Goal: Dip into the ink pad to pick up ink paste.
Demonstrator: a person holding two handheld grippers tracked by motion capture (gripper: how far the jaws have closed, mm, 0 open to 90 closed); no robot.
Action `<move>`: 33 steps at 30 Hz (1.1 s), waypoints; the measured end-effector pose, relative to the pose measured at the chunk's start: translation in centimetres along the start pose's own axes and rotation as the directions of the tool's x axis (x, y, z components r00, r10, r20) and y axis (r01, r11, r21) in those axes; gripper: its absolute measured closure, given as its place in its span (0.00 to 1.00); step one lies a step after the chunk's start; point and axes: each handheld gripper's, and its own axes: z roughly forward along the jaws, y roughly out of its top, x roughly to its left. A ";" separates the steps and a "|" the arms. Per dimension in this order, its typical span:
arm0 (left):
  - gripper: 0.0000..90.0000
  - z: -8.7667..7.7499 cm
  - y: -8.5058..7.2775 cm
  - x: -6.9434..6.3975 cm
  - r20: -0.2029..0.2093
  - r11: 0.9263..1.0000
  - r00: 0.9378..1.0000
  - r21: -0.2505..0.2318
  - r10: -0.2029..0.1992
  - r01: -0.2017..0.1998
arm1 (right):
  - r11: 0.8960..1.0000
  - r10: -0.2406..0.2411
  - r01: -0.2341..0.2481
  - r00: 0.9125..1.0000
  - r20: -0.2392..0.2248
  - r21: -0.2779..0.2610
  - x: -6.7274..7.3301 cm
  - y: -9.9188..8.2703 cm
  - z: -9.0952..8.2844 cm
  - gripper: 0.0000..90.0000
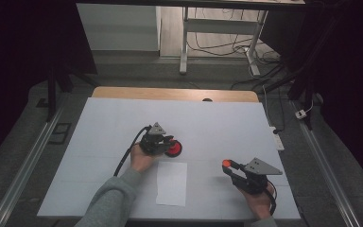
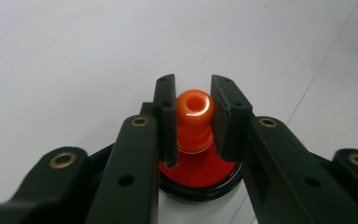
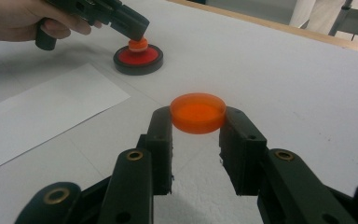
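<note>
White desk [image 1: 123, 123]: left gripper [image 2: 193, 114] grasps upright orange knob [image 2: 195, 112] on red-and-black base [image 2: 200, 175]; right gripper [image 3: 198, 126] clamps orange disc [image 3: 198, 112], flat face up.

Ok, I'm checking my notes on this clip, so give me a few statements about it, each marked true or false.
1. The left tool is shut on the orange knob of the red stamp pad. True.
2. The right tool holds a blue cap. False: it is shut on an orange cap.
3. A white paper sheet lies on the table between the two hands. True.
4. The stamp pad sits on the paper. False: it rests on the table beyond the sheet.
</note>
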 end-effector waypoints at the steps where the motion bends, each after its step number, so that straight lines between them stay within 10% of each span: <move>1: 0.81 0.1 0.0 0.0 -0.002 1.000 1.000 0.001 0.001 -0.001 | 1.000 0.000 0.000 1.000 0.000 0.000 0.0 0.0 0.0 0.72; 33: 0.81 0.3 -1.0 -0.9 -0.048 0.999 0.998 -0.018 0.029 -0.030 | 1.000 -0.003 0.003 1.000 0.003 0.002 0.1 0.0 0.0 0.72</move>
